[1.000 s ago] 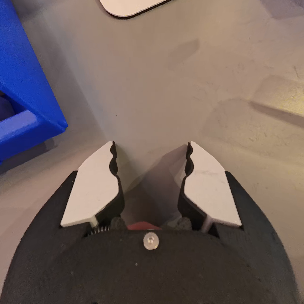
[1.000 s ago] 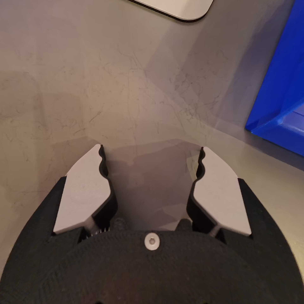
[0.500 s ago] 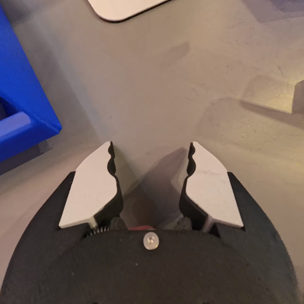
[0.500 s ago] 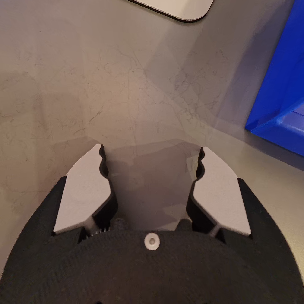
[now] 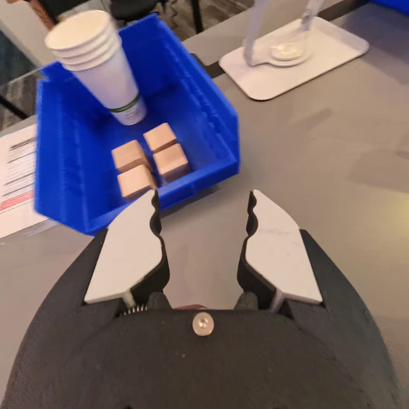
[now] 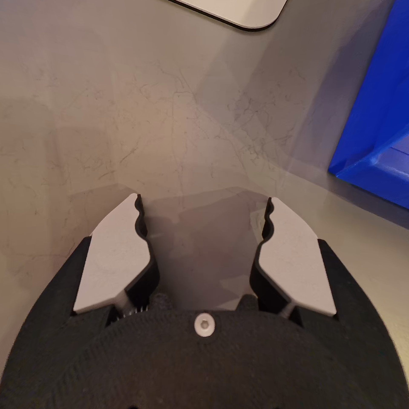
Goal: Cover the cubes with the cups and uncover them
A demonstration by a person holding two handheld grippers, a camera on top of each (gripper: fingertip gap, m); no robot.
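Note:
In the left wrist view a blue bin (image 5: 199, 115) sits on the grey table. It holds a stack of white paper cups (image 5: 99, 66) standing upright at the back and several wooden cubes (image 5: 150, 161) near the front wall. My left gripper (image 5: 202, 194) is open and empty, raised above the table just in front and right of the bin. My right gripper (image 6: 203, 199) is open and empty, low over bare grey table. No cup or cube shows in the right wrist view.
A white flat stand base (image 5: 294, 59) with a white post stands at the back right. A printed sheet (image 5: 15, 177) lies left of the bin. In the right wrist view a blue bin (image 6: 380, 124) is at the right edge and a white base corner (image 6: 239, 11) at the top.
My left gripper has lifted and tilted up, so the bin with cups and cubes has come into view. The right gripper has stayed still. Both stay open.

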